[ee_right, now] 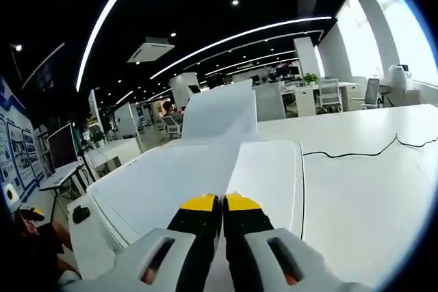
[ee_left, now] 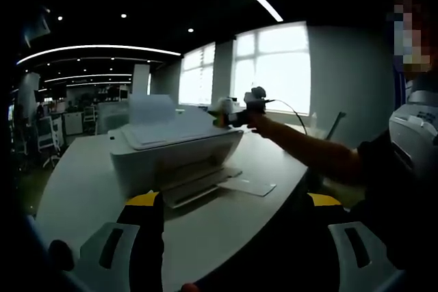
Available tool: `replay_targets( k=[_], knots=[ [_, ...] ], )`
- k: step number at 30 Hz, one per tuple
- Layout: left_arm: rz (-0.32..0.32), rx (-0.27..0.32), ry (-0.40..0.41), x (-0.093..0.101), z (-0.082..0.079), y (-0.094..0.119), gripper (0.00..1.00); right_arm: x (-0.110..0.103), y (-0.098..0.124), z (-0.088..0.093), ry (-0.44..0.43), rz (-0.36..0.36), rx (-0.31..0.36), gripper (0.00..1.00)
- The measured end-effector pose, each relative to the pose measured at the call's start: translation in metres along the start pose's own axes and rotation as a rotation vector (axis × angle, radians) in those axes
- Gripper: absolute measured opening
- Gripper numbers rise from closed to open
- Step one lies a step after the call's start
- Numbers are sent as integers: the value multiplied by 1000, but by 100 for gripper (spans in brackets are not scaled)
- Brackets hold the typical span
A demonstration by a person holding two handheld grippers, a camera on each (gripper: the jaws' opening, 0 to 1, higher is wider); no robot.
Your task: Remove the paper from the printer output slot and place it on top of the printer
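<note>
Holding my right gripper [ee_right: 223,211] pressed together over the printer [ee_right: 267,169], I see the paper [ee_right: 171,182] lying on its top, long axis running ahead; my left gripper [ee_left: 233,200], spread, hangs farther back.

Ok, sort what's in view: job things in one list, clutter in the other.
Job:
printer
paper lying on its top
right gripper, jaws shut
left gripper, jaws open

Lying about:
cable on the table
monitor
chairs behind
</note>
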State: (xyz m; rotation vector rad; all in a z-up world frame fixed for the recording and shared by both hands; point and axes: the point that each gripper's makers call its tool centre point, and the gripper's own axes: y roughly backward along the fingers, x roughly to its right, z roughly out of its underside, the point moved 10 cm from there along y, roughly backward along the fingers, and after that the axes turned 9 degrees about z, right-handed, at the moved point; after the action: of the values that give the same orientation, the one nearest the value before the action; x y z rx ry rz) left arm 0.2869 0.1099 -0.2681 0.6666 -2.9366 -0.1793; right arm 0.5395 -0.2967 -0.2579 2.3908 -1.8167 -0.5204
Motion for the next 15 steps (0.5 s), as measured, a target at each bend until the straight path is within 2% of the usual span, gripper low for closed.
replay_targets(
  k=[15],
  knots=[
    [-1,-2,3,0,2,0,87,3,-1,1,-8,1,8,4]
  ],
)
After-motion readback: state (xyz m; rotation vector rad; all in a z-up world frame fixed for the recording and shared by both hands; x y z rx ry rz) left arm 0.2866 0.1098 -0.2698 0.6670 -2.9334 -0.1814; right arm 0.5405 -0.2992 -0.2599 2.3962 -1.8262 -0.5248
